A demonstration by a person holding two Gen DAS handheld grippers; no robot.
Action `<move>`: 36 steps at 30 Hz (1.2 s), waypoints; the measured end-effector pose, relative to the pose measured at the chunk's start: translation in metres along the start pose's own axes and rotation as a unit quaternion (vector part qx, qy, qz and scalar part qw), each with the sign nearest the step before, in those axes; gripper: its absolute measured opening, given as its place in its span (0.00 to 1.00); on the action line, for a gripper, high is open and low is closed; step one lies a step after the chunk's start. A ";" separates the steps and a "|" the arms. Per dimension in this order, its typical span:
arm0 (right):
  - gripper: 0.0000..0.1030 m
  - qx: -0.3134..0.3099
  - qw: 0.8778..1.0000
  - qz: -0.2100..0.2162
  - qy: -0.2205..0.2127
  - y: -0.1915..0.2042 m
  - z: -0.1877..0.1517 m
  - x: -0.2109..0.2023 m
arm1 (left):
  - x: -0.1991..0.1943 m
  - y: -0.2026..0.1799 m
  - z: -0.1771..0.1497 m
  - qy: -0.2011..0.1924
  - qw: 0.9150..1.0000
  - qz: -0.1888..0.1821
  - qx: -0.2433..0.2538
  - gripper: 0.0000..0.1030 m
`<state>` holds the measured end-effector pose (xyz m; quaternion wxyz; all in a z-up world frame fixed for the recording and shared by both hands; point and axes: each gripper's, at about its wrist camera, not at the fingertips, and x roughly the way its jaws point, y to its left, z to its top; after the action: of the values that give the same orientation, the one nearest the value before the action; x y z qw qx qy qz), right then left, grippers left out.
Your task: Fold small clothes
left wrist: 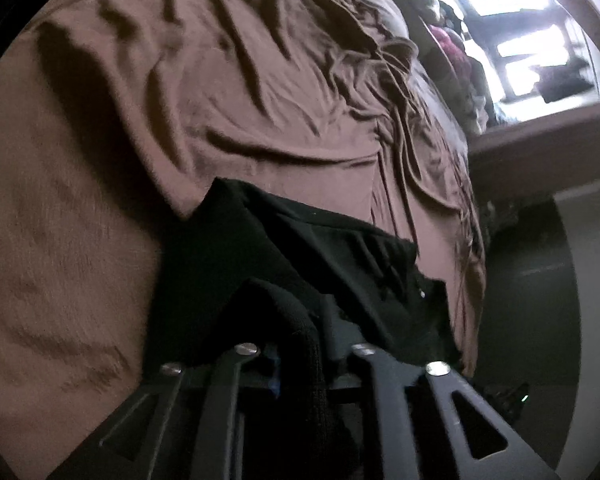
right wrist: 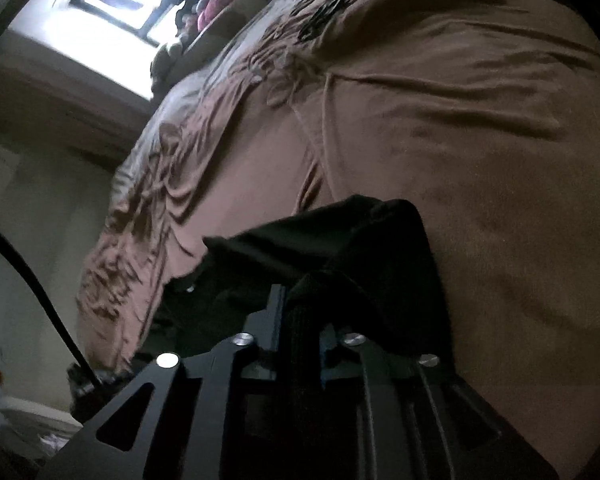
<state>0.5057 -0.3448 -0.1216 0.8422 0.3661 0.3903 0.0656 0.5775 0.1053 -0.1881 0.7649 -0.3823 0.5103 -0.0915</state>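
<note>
Black garment (left wrist: pixel 260 248) on the brown bedspread (left wrist: pixel 260 100), draped between both tools' fingers; grip unclear.

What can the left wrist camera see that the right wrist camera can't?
Only the left wrist view shows the left gripper, with a fold of the black garment between its fingers, and a dark object on the bright floor by the window.

Only the right wrist view shows the right gripper, also with black cloth between its fingers, a black cable curving down its left side, and a white object low on the floor.

Both show the black garment, the wrinkled brown bedspread and the bright window.
</note>
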 end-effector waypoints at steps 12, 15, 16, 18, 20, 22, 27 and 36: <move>0.69 -0.193 0.978 -0.078 0.022 0.053 -0.025 -0.029 | -0.026 -0.029 -0.020 0.011 0.980 0.103 0.172 0.84; 0.74 -0.221 0.971 -0.089 0.024 0.069 -0.032 -0.038 | -0.024 -0.036 -0.033 0.027 0.969 0.124 0.211 0.86; 0.77 -0.231 0.968 -0.095 0.025 0.071 -0.035 -0.042 | -0.023 -0.038 -0.039 0.032 0.964 0.136 0.227 0.86; 0.79 -0.241 0.964 -0.105 0.026 0.074 -0.038 -0.047 | -0.020 -0.042 -0.047 0.038 0.955 0.153 0.252 0.86; 0.79 -0.259 0.958 -0.123 0.029 0.078 -0.043 -0.051 | -0.019 -0.046 -0.053 0.043 0.946 0.163 0.275 0.86; 0.80 -0.282 0.948 -0.139 0.042 0.083 -0.050 -0.049 | -0.015 -0.050 -0.059 0.050 0.937 0.179 0.297 0.86; 0.80 -0.329 0.924 -0.180 0.069 0.092 -0.069 -0.041 | -0.002 -0.048 -0.071 0.069 0.911 0.225 0.338 0.87; 0.80 -0.384 0.875 -0.273 0.112 0.091 -0.079 0.012 | 0.027 -0.039 -0.066 0.071 0.875 0.299 0.374 0.87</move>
<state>0.4741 -0.2295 -0.1022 0.8514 -0.1173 0.5109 0.0183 0.5440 0.0313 -0.1932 0.8035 0.1109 0.5807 -0.0693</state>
